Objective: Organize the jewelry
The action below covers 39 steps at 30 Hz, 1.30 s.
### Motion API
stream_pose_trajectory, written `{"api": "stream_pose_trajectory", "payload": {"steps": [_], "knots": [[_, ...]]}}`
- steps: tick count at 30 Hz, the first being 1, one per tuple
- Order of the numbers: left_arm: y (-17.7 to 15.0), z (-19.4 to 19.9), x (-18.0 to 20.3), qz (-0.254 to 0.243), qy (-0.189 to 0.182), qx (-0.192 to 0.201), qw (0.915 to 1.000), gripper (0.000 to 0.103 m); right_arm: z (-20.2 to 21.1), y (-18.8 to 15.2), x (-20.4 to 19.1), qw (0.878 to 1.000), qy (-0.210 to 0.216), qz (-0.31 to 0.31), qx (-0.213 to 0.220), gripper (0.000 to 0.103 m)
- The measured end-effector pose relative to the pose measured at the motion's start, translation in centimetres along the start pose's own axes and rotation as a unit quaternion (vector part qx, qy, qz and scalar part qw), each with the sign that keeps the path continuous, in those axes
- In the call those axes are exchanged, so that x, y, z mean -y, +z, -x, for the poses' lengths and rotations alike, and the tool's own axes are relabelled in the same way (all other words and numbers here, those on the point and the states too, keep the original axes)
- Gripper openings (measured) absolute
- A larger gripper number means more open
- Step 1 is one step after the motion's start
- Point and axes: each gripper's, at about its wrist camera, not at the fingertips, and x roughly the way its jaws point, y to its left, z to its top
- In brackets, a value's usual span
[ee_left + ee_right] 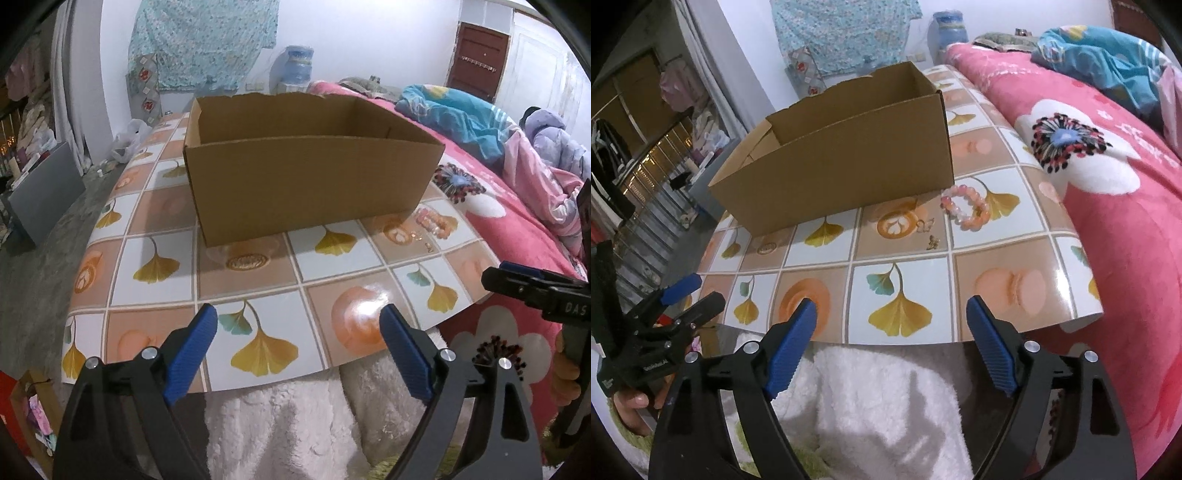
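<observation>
Open brown cardboard box (306, 184) sits mid-table on the glossy tile-pattern table (258, 291) with ginkgo leaves; its tall near wall hides the inside. Pink-and-white beaded bracelet (967, 210) lies just off the box's right corner, two small gold earrings (929, 232) near it, too small to resolve. Gold oval ring-like piece (246, 261) lies right by the box's front wall, blurry. Pink floral bed cover (1126, 221) borders the table on the right; white fluffy cloth (871, 406) lies below the near edge.

Left gripper (299, 332): blue-padded fingers wide, nothing between. Right gripper (891, 321): wide, empty. Both hover at the near table edge, well short of the jewelry.
</observation>
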Motion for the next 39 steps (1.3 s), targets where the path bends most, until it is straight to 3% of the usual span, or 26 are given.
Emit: {"api": "stream_pose_trajectory", "payload": {"steps": [20,27,32,35,37,39], "knots": [[2.4,-4.3,2.9,-0.015,0.048,-0.036,0.9981,0.087,-2.3,3.2,1.6,1.0,0.018,0.019,-0.007,0.083],[2.9,-4.5,4.4,0.003,0.055,-0.024,0.9982,0.087,-2.0,3.6,1.9,0.999,0.02,0.026,-0.004,0.084],[2.6,-4.0,5.3,-0.003,0.067,-0.025,0.9974,0.087,-0.8,3.1,2.1,0.999,-0.001,0.032,0.018,0.094],[2.5,-4.0,5.3,-0.002,0.071,-0.025,0.9971,0.087,-0.5,2.9,2.4,0.998,-0.038,0.044,0.028,0.095],[2.6,-4.2,5.3,0.001,0.078,-0.027,0.9966,0.087,-0.5,3.0,2.7,0.994,-0.086,0.049,0.034,0.095],[2.8,-4.5,5.1,0.002,0.084,-0.031,0.9959,0.087,-0.5,3.1,2.7,0.993,-0.098,0.051,0.036,0.095]]}}
